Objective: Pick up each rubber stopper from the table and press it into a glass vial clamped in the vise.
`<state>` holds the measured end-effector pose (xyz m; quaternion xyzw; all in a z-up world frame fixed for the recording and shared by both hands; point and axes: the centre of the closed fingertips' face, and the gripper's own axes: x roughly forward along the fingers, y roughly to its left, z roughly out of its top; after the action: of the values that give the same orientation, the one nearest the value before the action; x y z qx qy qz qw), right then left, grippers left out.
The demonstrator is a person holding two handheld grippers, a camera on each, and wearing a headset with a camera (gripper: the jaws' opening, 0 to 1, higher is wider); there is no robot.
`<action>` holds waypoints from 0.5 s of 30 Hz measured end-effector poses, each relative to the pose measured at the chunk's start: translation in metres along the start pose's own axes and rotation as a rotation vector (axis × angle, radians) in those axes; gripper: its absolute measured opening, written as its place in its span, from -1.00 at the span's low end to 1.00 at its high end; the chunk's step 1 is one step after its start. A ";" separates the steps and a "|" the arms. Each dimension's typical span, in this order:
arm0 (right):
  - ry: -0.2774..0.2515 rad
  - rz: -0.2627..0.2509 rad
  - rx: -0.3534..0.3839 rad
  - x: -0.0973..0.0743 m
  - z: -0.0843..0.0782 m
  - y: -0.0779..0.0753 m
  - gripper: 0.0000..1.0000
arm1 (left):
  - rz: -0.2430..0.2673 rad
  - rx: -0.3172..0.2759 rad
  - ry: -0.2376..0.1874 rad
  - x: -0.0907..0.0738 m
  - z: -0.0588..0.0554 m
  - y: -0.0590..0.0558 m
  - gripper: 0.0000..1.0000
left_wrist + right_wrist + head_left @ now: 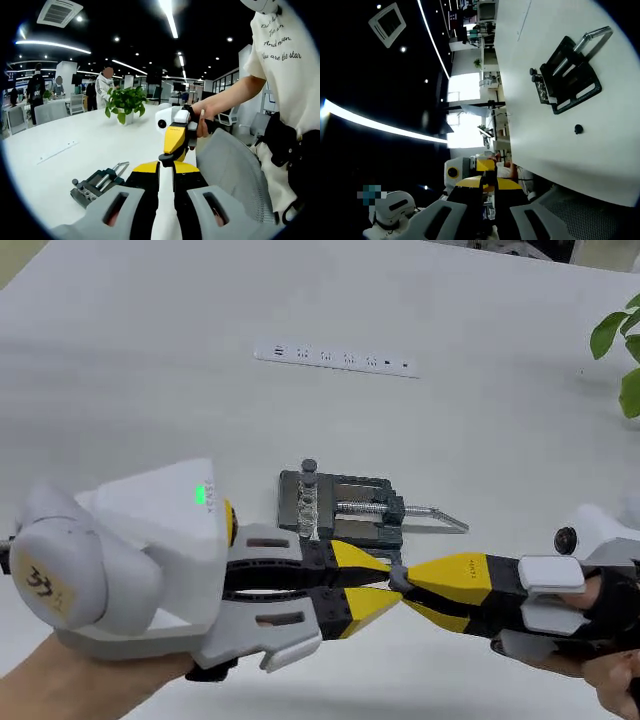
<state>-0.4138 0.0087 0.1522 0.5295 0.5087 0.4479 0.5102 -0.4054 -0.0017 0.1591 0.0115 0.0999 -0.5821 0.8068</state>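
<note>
At far left of the head view, a bare hand under the white body of the left gripper, aimed rightward over the white table. Black-and-yellow jaws tapering inward, drawn close, with just a narrow slit between the tips in the left gripper view. Farther back on the table, a white power strip. Just beyond the left jaws, the black vise, handle out to the right. Glass vials upright in a row at its left end, a dark rubber stopper on top of the rear one.

Right of that, in front of the vise and above the table: the two grippers tip to tip, with a small dark lump at the meeting point, too small to name with certainty. Cannot tell which pair of jaws clamps it, nor whether either does.

Next, the right gripper, pointing left, held by a black-gloved hand. Yellow jaws narrowing to the same spot, near together at the tips; fully closed or not, cannot tell.

In the right gripper view, a loose stopper lying alone on the table just beside the vise, apart from both sets of jaws. At far right of the head view, green leaves of a plant.
</note>
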 end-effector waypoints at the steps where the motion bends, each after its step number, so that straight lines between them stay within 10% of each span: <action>1: 0.000 -0.001 0.001 0.000 0.000 0.000 -0.93 | 0.001 0.002 0.000 0.000 0.000 0.000 -0.87; 15: 0.002 0.001 -0.008 0.004 -0.003 0.003 -0.92 | -0.006 -0.022 -0.002 0.001 0.000 -0.001 -0.90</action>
<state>-0.4163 0.0128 0.1555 0.5273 0.5072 0.4505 0.5116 -0.4065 -0.0027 0.1589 0.0018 0.1057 -0.5834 0.8053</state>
